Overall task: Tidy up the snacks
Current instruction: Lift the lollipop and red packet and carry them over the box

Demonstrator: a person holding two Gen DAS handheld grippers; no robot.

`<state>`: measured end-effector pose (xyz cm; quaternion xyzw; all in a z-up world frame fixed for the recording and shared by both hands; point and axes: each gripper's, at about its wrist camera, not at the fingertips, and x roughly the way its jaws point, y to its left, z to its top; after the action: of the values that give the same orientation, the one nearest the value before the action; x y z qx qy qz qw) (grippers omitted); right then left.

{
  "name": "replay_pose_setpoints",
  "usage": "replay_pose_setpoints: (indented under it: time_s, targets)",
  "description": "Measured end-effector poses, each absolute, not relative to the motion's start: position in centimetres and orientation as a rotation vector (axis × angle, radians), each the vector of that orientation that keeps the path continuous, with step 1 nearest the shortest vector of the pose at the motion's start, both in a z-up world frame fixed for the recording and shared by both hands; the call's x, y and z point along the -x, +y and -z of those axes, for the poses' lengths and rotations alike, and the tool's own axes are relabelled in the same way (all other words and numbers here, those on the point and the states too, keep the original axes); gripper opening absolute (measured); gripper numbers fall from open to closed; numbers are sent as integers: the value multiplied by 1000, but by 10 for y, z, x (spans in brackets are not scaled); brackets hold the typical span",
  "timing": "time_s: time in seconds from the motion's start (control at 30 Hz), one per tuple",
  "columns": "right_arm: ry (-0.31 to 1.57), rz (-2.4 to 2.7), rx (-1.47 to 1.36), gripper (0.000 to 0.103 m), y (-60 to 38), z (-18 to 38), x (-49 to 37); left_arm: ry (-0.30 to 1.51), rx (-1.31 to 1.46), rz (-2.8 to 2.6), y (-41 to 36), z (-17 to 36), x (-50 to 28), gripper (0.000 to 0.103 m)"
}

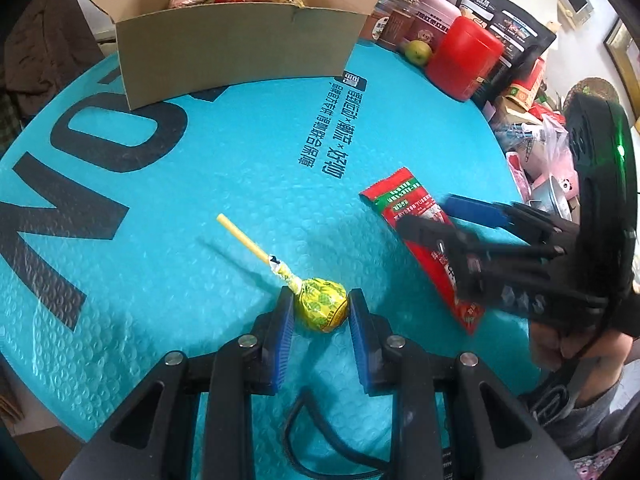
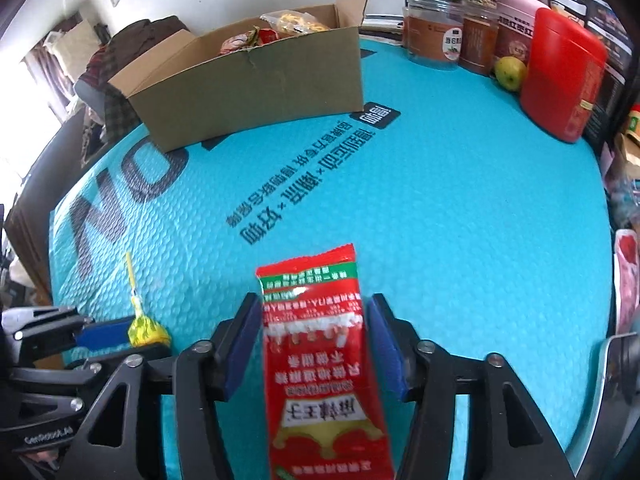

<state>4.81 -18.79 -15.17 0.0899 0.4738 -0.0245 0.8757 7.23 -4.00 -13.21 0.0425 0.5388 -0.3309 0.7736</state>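
Down on the teal bubble mat lies our yellow-wrapped lollipop, stick angled away, between the left gripper's 2 parted pads. Our right gripper straddles a red snack sachet, fingers wide. Beyond stands the cardboard box of snacks.

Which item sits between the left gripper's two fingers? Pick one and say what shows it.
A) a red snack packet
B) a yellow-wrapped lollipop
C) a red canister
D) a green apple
B: in the left wrist view the lollipop has its yellow-wrapped head right between the blue pads of the left gripper, stick pointing away toward the cardboard box.
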Motion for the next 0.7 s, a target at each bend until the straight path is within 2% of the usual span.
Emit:
replay_pose_setpoints:
  time_s: [0.07,0.43,0.53,0.57,0.7]
  targets:
    - [998,63,-165,83,-187,153,-43,1169,-80,706,-42,133,-72,27]
    - [981,74,-22,83,-173,162,-31,1171,-61,677,-42,133,-75,27]
    - [961,37,-6,65,-171,160,-28,1176,-60,669,-44,133,-76,27]
    - [957,31,2,55,-169,159,-27,1174,-61,668,-44,133,-76,27]
    - [953,23,15,51,-166,158,-27,1174,-56,655,-47,133,-78,27]
